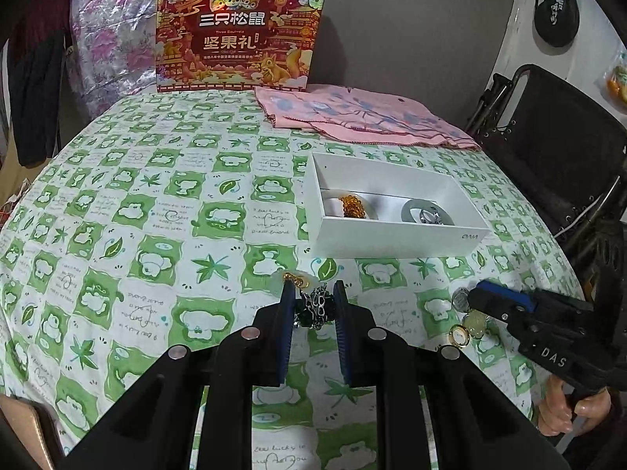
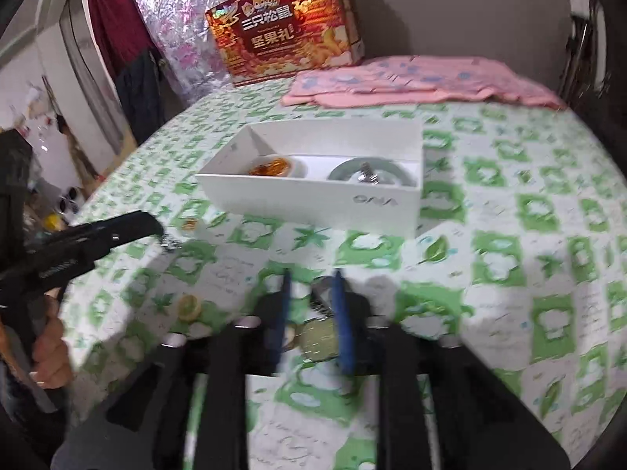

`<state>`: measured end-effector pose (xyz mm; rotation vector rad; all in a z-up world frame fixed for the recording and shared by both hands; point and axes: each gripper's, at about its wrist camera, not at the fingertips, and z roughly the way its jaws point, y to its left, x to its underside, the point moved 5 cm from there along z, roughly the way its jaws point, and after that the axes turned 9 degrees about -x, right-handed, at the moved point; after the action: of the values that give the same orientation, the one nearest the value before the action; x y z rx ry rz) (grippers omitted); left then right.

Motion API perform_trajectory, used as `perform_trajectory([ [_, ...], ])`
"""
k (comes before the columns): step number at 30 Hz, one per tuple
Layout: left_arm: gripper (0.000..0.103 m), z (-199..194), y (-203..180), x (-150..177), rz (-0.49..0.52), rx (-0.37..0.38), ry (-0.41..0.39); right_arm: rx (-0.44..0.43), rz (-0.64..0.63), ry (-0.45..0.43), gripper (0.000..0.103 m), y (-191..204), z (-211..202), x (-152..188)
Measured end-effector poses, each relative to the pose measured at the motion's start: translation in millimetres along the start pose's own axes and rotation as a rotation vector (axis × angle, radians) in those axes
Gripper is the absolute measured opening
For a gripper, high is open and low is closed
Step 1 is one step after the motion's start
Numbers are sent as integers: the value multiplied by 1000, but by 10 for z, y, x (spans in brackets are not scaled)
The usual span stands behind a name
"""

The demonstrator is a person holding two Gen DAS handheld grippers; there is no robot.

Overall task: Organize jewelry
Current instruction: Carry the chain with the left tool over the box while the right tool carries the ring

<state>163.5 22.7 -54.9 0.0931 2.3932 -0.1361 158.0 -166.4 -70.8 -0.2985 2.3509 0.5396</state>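
The right wrist view is smearing with motion blur, so the small pieces under the right gripper (image 2: 311, 286) are hard to make out; its blue pads are standing apart around a round silvery piece (image 1: 459, 300), not visibly pinching it, with a greenish disc (image 2: 319, 338) and a gold ring (image 1: 459, 336) lying just beside. The left gripper (image 1: 313, 305) is clamping on a black-and-silver chain (image 1: 316, 307), low over the tabletop (image 1: 156, 215), and a gold-and-jade charm (image 1: 296, 280) is sitting at its left fingertip. Ahead, the white box (image 1: 392, 237), marked with faint grey lettering that is too small to read surely, is holding an amber bead bracelet (image 1: 354, 206) in a white bangle and a grey bangle (image 1: 417, 209) with a partly hidden metallic piece. Open green-checked cloth is spreading leftward. A red gift box (image 1: 239, 35) reading "三只松鼠 坚果礼" is standing at the far edge beside a folded pink cloth (image 1: 360, 115).
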Motion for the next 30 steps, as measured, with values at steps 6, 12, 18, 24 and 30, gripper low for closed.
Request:
perform_trajectory([
  [6,20,3,-48,12,19,-4,-5,28,25,75,37,-100,179,51],
  [12,20,15,-64,24,25,-4,-3,37,-7,69,27,-27,180,44],
  [18,20,-14,-70,21,28,-5,-13,15,-27,26,26,48,75,13],
  [24,20,-79,-79,-28,26,1,-25,-18,10,-15,26,25,-60,-50],
  [30,20,-146,-119,-186,26,17,-35,-47,38,-54,26,32,-200,-144],
])
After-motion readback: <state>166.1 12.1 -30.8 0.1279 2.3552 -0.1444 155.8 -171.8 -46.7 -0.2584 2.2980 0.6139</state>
